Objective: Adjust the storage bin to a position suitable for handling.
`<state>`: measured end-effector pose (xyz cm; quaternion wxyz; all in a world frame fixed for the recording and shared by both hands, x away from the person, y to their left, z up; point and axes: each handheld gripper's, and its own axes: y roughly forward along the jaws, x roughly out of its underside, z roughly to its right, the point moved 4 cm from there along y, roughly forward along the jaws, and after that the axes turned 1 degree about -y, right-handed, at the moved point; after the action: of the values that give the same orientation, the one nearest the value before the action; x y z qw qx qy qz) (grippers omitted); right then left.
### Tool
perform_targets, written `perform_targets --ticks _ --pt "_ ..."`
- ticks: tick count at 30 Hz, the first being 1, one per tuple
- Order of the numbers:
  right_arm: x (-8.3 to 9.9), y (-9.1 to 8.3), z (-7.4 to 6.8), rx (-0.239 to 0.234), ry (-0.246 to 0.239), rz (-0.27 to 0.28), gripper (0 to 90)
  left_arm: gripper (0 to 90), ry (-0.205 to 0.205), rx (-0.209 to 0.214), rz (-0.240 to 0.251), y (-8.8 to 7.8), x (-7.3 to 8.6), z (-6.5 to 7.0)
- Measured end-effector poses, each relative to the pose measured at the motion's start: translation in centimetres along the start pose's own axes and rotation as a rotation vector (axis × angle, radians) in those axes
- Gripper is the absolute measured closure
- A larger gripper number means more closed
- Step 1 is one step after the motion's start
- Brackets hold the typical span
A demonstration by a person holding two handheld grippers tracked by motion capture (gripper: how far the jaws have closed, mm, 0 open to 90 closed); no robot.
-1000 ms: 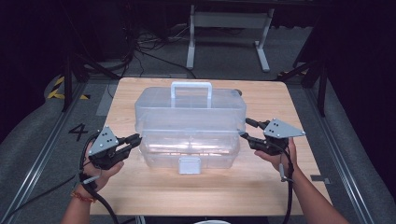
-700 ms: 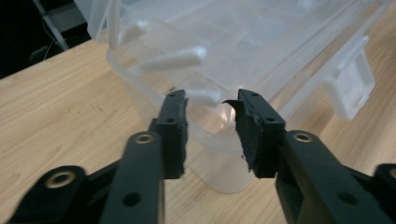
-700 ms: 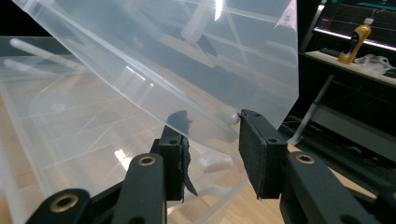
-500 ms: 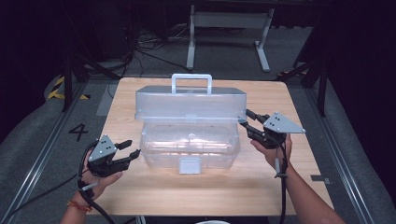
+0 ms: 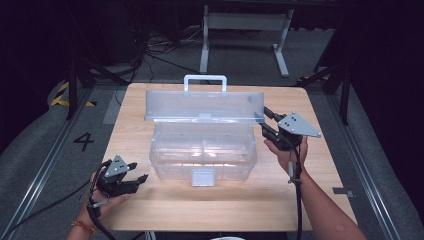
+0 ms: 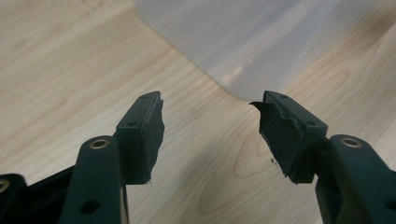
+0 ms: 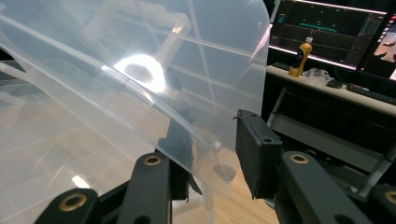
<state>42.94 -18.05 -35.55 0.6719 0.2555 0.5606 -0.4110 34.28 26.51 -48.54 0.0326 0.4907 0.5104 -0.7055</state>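
So the big change here: the lid (image 5: 202,106) of our clear plastic box (image 5: 202,155) had swung from flat on top a second earlier to standing nearly upright at the back, handle (image 5: 205,82) sticking up. The box itself sat in the middle of the wooden table (image 5: 320,200), bin wide open toward us.

Our left gripper (image 5: 137,179) had let go and dropped down near the table's front left corner, well apart from the lid. Its jaws had just been opening and stood apart with nothing between them, just bare wood and the box's corner (image 6: 233,84) ahead.

Our right gripper (image 5: 265,114) was at the lid's right end. Its jaws had just been closing, with the lid's edge (image 7: 201,140) between them, but we honestly couldn't tell if the pads were pressing yet.

Our take: opening was basically done, and the right side was just steadying the lid so it wouldn't flop back.
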Motion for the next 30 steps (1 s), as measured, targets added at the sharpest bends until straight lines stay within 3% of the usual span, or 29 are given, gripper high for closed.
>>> perform_targets --ticks 7,15,30 --pt "-0.6 0.6 0.4 0.027 -0.005 -0.003 68.9 34.5 -0.042 0.027 -0.015 0.8 0.8 -0.2" --pt "-1.6 1.4 1.0 0.055 -0.014 -0.013 70.1 27.5 -0.008 0.014 -0.050 1.7 1.7 -0.1" --pt "-2.5 2.9 2.0 0.074 0.021 -0.005 71.6 25.2 -0.022 0.027 -0.046 1.7 1.8 -0.2"
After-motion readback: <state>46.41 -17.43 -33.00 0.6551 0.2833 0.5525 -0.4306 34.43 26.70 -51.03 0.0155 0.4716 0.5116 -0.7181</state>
